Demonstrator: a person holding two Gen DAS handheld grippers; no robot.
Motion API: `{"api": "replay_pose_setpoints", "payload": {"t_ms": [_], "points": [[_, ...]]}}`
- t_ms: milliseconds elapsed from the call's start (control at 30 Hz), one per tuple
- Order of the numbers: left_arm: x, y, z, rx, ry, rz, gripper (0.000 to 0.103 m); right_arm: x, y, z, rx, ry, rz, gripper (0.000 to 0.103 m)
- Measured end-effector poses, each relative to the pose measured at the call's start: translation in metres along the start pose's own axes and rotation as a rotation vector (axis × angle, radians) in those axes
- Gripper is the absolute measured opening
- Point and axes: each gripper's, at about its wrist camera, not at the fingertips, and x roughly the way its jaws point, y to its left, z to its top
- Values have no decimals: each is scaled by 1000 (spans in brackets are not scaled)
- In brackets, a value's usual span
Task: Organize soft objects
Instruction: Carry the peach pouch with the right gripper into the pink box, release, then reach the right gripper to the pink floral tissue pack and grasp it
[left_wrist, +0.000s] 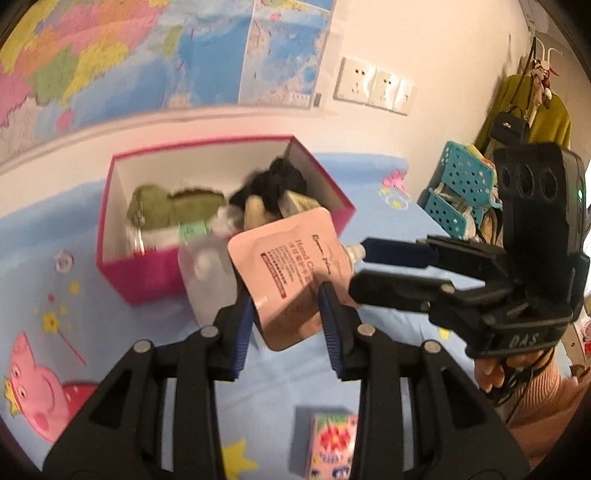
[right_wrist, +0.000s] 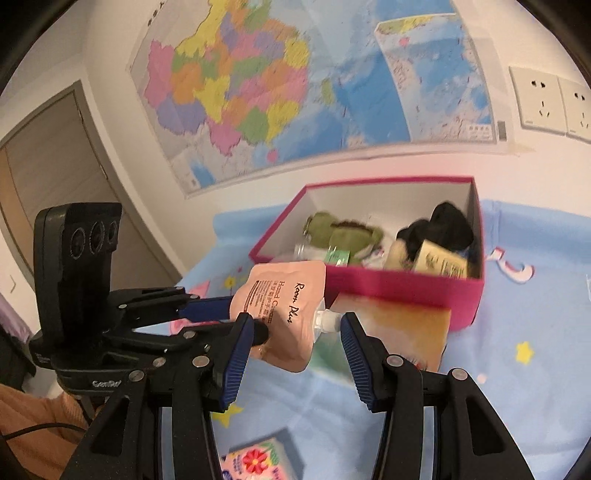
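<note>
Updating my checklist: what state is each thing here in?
hand cream pouch: capped, held in the air
left gripper: shut on the pouch
right gripper: around the pouch's cap end, grip unclear
pink box: open, partly filled
floral pack: lying on the sheet

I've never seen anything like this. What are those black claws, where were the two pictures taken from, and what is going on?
There is no robot here. A person holds a hand tool with two jaws in each hand, and a wide-angle camera on each tool looks out along them. One picture comes from the left gripper, the other from the right gripper; each also shows the other tool from the side.

Below is a blue cartoon sheet with an open pink box holding a green plush toy and something black and fluffy. A flowered packet lies nearer.

The left jaws clamp a pink hand cream pouch in the air. The right jaws bracket its spout end, but I cannot tell whether they press.
</note>
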Motion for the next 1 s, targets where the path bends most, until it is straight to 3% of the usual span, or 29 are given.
{"api": "replay_pose_setpoints", "payload": {"t_ms": [233,500,833,1000], "points": [[15,8,43,28,-33,46,37,14,-18,34,22,-37,-1,51],[45,31,70,7,-5,63,37,46,-40,57,72,-21,17,51],[87,59,67,-70,83,51,37,84,-64,60,134,48,-2,50],[81,71,60,-102,63,68,37,81,-67,55,141,48,-20,50]]}}
